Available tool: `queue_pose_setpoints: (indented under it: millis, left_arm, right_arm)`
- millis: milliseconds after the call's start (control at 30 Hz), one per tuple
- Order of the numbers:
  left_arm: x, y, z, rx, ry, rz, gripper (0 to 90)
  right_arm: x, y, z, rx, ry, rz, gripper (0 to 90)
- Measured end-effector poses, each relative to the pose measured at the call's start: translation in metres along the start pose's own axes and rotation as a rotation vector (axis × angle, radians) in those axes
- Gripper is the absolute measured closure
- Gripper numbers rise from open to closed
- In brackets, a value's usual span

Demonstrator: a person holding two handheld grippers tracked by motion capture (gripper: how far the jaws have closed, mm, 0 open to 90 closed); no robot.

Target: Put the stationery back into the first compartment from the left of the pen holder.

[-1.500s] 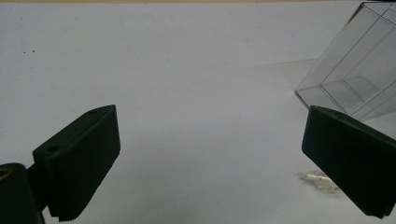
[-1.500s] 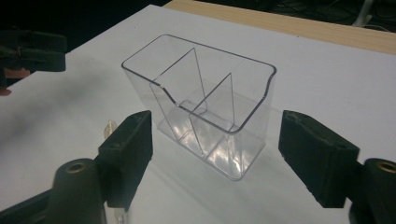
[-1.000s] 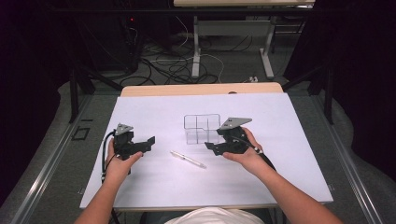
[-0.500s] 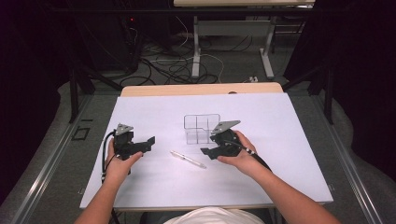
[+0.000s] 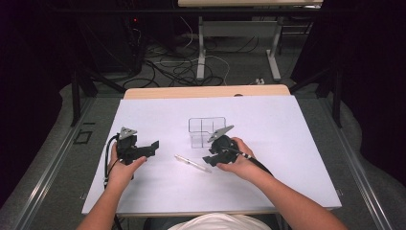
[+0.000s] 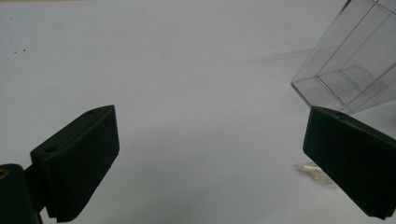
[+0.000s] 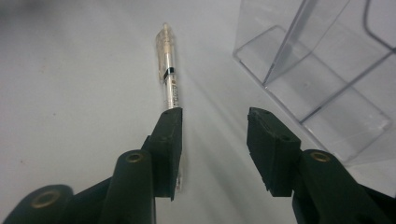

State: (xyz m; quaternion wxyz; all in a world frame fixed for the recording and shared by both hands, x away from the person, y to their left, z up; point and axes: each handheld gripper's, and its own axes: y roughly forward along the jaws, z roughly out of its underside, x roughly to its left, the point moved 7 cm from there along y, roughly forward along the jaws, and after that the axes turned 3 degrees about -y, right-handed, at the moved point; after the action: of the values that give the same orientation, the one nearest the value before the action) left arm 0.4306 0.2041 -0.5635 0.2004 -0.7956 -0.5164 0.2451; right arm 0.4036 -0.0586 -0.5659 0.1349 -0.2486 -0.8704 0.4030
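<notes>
In the right gripper view the near end of the clear pen point(image 7: 169, 74) is hidden behind the left-hand jaw; whether that jaw touches it is hard to tell; the rest runs toward the upper middle of the frame, outside the gap. The right gripper point(image 7: 214, 122) has its jaws partly apart, just closing, nothing between them. The left gripper point(image 6: 210, 154) stands wide, holding nothing; a clear box point(image 6: 355, 56) is cut off at upper right. A white table point(image 5: 287, 124) fills the centre of the high view; a dark room with cables lies beyond.

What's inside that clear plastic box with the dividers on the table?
The clear divided box looks empty: through its walls the bare floor of its compartments shows in the right gripper view. In the high view the right gripper covers its near right corner.
</notes>
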Motion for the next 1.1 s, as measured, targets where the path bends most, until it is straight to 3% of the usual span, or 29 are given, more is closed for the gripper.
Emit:
queue_pose_setpoints:
  millis: [100, 233, 533, 900, 1100]
  left_arm:
    - [0.0, 0.0, 0.0, 0.002, 0.002, 0.0, 3.7]
    - [0.0, 0.001, 0.0, 0.003, 0.003, 0.0, 3.7]
    - [-0.001, 0.002, 0.001, 0.003, 0.008, -0.002, 3.7]
    - [-0.001, 0.002, 0.001, 0.005, 0.009, 0.001, 3.7]
    - [0.0, 0.002, 0.002, 0.009, 0.011, 0.0, 3.7]
  right_arm:
    - [0.001, 0.007, -0.002, 0.041, -0.022, -0.012, 59.6]
    - [0.004, 0.013, -0.004, 0.069, -0.002, -0.025, 64.5]
    - [0.014, 0.023, -0.005, 0.084, -0.012, -0.04, 69.9]
    - [0.022, 0.036, 0.006, 0.136, 0.005, -0.053, 70.7]
    - [0.023, 0.038, 0.007, 0.136, -0.02, -0.053, 72.2]
